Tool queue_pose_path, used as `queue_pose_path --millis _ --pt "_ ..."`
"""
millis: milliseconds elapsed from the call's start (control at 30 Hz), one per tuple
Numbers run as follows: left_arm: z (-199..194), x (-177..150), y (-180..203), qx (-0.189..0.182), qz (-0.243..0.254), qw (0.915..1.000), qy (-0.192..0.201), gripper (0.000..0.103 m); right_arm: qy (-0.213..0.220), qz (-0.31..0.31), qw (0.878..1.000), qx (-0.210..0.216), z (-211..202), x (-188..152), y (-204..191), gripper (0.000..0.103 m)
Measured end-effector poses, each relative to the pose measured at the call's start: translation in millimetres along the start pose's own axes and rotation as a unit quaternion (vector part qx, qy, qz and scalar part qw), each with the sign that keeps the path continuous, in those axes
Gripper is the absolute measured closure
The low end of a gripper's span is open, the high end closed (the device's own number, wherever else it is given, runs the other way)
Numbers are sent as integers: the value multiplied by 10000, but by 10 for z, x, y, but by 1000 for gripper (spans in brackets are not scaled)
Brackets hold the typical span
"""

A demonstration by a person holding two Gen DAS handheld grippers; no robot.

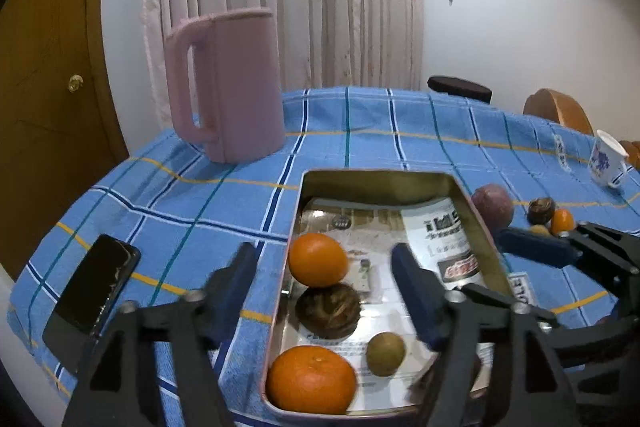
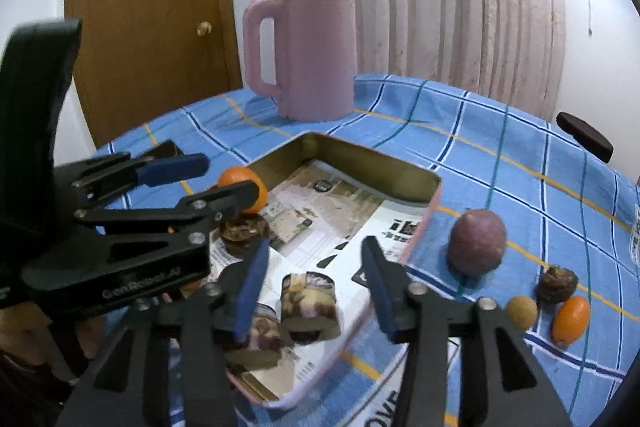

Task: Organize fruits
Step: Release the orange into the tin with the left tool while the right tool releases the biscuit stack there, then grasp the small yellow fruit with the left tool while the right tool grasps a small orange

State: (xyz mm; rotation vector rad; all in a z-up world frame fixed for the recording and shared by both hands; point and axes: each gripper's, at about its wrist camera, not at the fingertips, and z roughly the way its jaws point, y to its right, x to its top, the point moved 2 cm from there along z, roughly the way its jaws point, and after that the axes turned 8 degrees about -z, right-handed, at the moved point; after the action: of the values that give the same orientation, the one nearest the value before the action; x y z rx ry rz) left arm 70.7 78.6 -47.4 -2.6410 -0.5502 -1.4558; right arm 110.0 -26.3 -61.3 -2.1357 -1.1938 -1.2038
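Tin tray [image 1: 384,183] sits under both grippers, already holding two oranges, a dark brown fruit [image 1: 329,310] and a small green one. Purple fruit [image 2: 477,241] waits on the tabletop, just right of the right gripper [image 2: 314,287], jaws wide, empty. Left gripper [image 1: 322,293] also wide, nothing held. Looks firm, smooth, prob. rolls, so pinch across its middle.

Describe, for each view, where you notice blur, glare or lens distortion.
Left wrist view: fisheye bends the table edge; the pink jug looks soft; glare off the tin tray wall. Right wrist view: dark corners, the curtain bows, and the purple-and-cream pieces in the tray are smeared.
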Motion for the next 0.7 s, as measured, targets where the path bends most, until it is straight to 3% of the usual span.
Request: queue_pose_path --millis 233,467,700 --pt "-92 -3 413 -460 145 9988 99 30 310 178 9970 -692 -578 -143 433 35" --pt "-108 -21 939 -855 434 9953 159 30 -140 1076 9783 -1768 -712 -417 1198 35" --pt "-19 -53 1305 -1059 626 9924 93 30 -652 1465 9715 -1747 -474 -525 1457 42"
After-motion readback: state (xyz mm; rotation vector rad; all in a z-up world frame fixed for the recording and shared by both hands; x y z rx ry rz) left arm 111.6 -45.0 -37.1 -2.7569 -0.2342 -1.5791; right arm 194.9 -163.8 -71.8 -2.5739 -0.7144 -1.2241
